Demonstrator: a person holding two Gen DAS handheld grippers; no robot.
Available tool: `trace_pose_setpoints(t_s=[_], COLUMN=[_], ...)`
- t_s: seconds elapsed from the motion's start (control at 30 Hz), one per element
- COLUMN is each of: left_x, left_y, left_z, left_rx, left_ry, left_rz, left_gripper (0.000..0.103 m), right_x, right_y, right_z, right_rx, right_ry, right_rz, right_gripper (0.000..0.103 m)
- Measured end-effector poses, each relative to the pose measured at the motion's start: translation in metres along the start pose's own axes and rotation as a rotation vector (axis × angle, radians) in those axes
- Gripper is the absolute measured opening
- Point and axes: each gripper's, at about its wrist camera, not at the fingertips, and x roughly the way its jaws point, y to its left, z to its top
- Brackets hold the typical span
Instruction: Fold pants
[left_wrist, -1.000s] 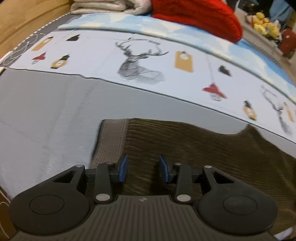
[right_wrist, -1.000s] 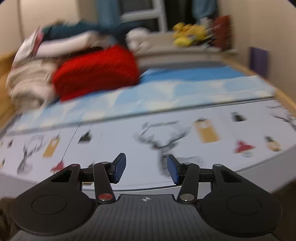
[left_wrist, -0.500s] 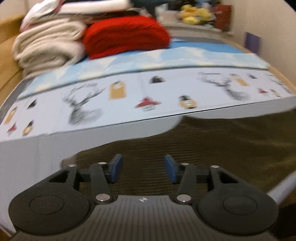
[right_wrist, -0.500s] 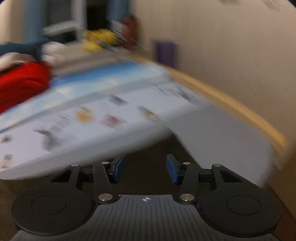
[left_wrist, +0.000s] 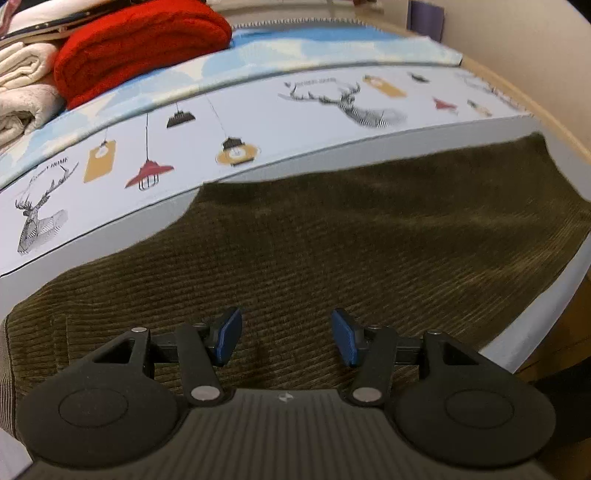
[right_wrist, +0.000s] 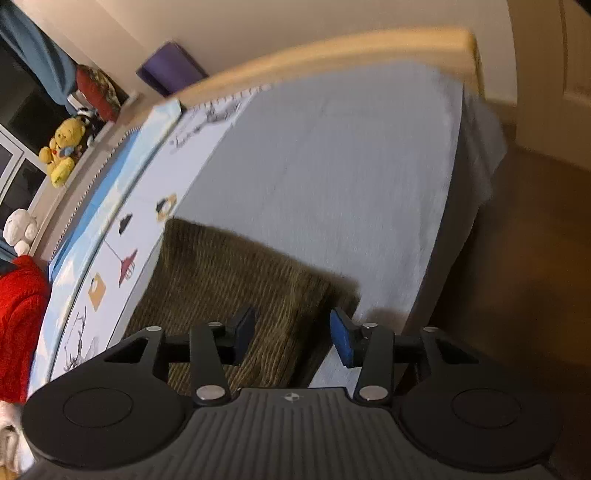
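Note:
Olive-brown corduroy pants (left_wrist: 369, 236) lie flat on a grey bed sheet (left_wrist: 66, 254). In the left wrist view my left gripper (left_wrist: 286, 338) hovers over the pants near their waist end, its jaws opening, with nothing pinched between the blue pads (left_wrist: 229, 334). In the right wrist view the leg end of the pants (right_wrist: 229, 280) lies near the bed's edge. My right gripper (right_wrist: 291, 338) hangs over that end, its jaws opening, cloth below them but not pressed by the pads (right_wrist: 341, 345).
A printed deer-and-lamp cloth (left_wrist: 258, 122) and blue blanket (left_wrist: 303, 40) lie beyond the pants. A red folded knit (left_wrist: 140, 40) and cream towels (left_wrist: 22, 85) are stacked at the back left. Plush toys (right_wrist: 62, 151) sit on a ledge. The bed's wooden frame (right_wrist: 332, 51) and floor (right_wrist: 524, 236) are on the right.
Both views swung right along the pants. The left gripper left the waistband for mid-cloth and widened. The right gripper dropped from over the printed cloth to the leg end by the bed's edge.

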Motion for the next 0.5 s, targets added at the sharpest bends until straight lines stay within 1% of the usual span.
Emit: trace_pose_setpoints(t_s=[0.07, 0.2, 0.27, 0.33, 0.4, 0.5], left_x=[0.004, 0.005, -0.001, -0.004, -0.005, -0.008], left_y=[0.004, 0.010, 0.016, 0.019, 0.022, 0.027], left_z=[0.000, 0.000, -0.003, -0.004, -0.005, -0.008], left_rx=[-0.009, -0.022, -0.025, -0.028, -0.036, -0.048], left_ry=[0.003, -0.002, -0.001, -0.001, 0.003, 0.006], left_rz=[-0.001, -0.003, 0.000, 0.003, 0.007, 0.018], left_gripper=[0.060, 0.060, 0.060, 0.060, 0.060, 0.060], right_x=[0.008, 0.019, 0.023, 0.023, 0.024, 0.018], right_y=[-0.002, -0.009, -0.009, -0.007, -0.002, 0.006], right_z=[-0.002, 0.000, 0.001, 0.001, 0.002, -0.001], right_rx=[0.028, 0.081, 0.093, 0.078, 0.046, -0.003], right_ry=[0.022, 0.031, 0.022, -0.002, -0.021, -0.059], right_rz=[-0.035, -0.073, -0.081, -0.082, -0.082, -0.080], right_gripper=[0.051, 0.051, 0.051, 0.051, 0.036, 0.026])
